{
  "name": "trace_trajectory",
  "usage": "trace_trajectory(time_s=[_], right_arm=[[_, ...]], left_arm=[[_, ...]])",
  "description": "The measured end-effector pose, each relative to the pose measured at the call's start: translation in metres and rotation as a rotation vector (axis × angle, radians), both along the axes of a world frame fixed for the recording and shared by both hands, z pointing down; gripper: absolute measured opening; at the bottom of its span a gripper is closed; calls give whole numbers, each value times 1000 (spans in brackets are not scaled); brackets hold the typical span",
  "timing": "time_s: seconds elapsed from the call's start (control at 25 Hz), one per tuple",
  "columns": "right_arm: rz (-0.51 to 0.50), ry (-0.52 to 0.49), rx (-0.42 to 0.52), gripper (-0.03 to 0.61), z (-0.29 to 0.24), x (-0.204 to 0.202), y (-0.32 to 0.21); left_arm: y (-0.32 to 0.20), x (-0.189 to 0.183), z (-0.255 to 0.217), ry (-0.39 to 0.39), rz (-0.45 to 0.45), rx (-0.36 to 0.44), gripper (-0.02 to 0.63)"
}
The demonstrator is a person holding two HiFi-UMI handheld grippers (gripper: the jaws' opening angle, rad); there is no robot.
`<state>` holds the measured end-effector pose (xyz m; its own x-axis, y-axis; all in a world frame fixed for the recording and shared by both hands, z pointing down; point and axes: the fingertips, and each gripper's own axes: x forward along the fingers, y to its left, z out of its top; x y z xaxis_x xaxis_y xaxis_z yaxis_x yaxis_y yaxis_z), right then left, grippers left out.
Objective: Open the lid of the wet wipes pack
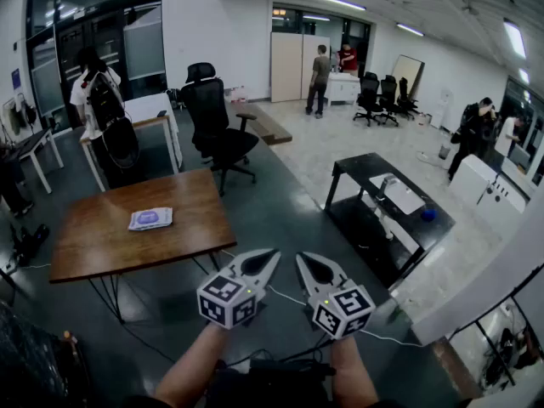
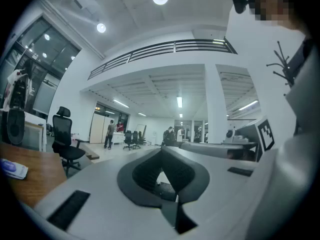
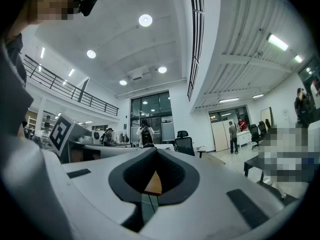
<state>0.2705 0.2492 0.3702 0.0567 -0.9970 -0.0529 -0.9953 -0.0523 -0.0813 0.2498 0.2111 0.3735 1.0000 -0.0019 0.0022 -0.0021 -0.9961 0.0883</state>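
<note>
The wet wipes pack (image 1: 150, 219) is a flat pale packet with a bluish lid. It lies on the brown wooden table (image 1: 102, 245) to my left, some way ahead of both grippers. My left gripper (image 1: 270, 255) and right gripper (image 1: 303, 260) are held side by side over the dark floor, right of the table and touching nothing. Both point level with their jaws together and nothing between them. In the left gripper view the pack (image 2: 12, 168) shows at the far left edge on the table (image 2: 35, 181), beyond the shut left gripper (image 2: 162, 151). The right gripper (image 3: 152, 151) faces the room.
A black office chair (image 1: 217, 130) stands behind the table. A black low table (image 1: 382, 215) with white items and a blue ball (image 1: 427, 214) is to the right. A person with a backpack (image 1: 100, 100) stands by a white desk (image 1: 153, 110). A cable (image 1: 382, 340) crosses the floor.
</note>
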Motion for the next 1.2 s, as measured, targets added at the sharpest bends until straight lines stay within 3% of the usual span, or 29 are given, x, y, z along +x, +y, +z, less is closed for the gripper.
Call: trace_trajectory(time_s=[0.68,1.2], right_arm=[[-10,-14,13,9,0,-2,1],[-118,-26,-16,9,12,-31,-39]], left_arm=[[-1,-6,0,-1,-29,-1,-5],[-44,-43,15,-25,-149,-31,-5]])
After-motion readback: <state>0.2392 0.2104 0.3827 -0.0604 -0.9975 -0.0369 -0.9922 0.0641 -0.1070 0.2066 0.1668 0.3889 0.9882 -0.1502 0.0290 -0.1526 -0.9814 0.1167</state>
